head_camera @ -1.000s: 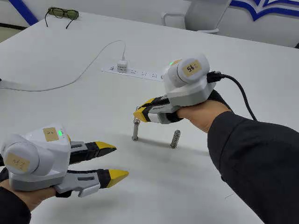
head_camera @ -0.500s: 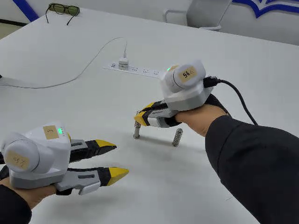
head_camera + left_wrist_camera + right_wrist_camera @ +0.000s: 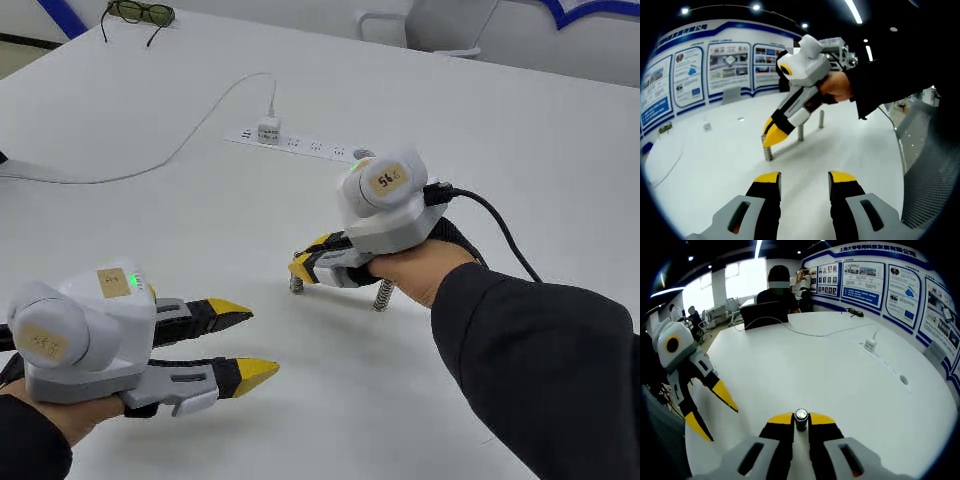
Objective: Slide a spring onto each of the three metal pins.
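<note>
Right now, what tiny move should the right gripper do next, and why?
Probably open the fingers of the right gripper and lift straight up: they sit low around the pin, with the spring showing beneath them, so it looks seated.

The upper part of one pin [image 3: 296,285] is hidden by the right gripper [image 3: 300,268]; the glasses [image 3: 140,12] are cut off at the top edge.

Grey-white, yellow-tipped left claw [image 3: 260,343] and right claw [image 3: 298,270]; black cable [image 3: 500,225]; dark sleeves [image 3: 540,370].
</note>
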`<action>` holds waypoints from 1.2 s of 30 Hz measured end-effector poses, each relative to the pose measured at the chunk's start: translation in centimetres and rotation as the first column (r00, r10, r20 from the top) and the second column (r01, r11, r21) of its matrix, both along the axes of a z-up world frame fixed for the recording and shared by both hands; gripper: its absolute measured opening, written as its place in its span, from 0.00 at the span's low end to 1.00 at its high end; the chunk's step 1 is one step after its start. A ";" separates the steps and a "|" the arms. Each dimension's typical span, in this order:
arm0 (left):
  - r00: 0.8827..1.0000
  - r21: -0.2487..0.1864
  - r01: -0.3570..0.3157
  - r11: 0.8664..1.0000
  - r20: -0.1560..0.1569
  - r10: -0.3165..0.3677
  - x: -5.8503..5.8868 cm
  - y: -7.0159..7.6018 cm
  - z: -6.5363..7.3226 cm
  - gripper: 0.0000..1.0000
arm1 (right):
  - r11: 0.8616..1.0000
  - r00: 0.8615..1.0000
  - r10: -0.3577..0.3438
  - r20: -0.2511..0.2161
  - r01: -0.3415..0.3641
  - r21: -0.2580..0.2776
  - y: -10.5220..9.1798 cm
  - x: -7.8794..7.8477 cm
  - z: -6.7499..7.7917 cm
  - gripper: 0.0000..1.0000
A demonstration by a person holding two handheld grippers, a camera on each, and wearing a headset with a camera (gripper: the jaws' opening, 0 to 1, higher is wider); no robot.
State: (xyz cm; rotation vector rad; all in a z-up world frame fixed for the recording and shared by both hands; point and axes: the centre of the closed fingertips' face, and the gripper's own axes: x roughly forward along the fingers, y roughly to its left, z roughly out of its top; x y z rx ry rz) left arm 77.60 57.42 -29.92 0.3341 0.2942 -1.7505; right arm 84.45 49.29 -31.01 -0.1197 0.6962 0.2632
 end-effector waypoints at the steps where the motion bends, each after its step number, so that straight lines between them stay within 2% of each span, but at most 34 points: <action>1: 1.000 0.001 -0.001 1.000 -0.001 0.001 0.0 0.0 0.0 0.38 | 1.000 1.000 -0.001 -0.001 0.001 -0.001 0.0 0.0 -0.1 0.12; 14: 1.000 0.000 0.000 1.000 0.005 0.000 0.1 -0.1 0.3 0.39 | 1.000 1.000 -0.001 -0.002 0.001 -0.007 -0.1 -0.3 -0.3 0.15; 27: 1.000 -0.009 0.000 1.000 0.014 0.000 0.2 -0.3 0.9 0.40 | 1.000 0.999 -0.018 0.028 0.019 -0.006 0.0 -1.5 1.2 0.18; 36: 1.000 -0.011 0.002 1.000 0.018 -0.002 0.2 -0.3 1.2 0.41 | 0.999 0.998 -0.035 0.048 0.035 -0.002 0.0 -3.1 1.8 0.20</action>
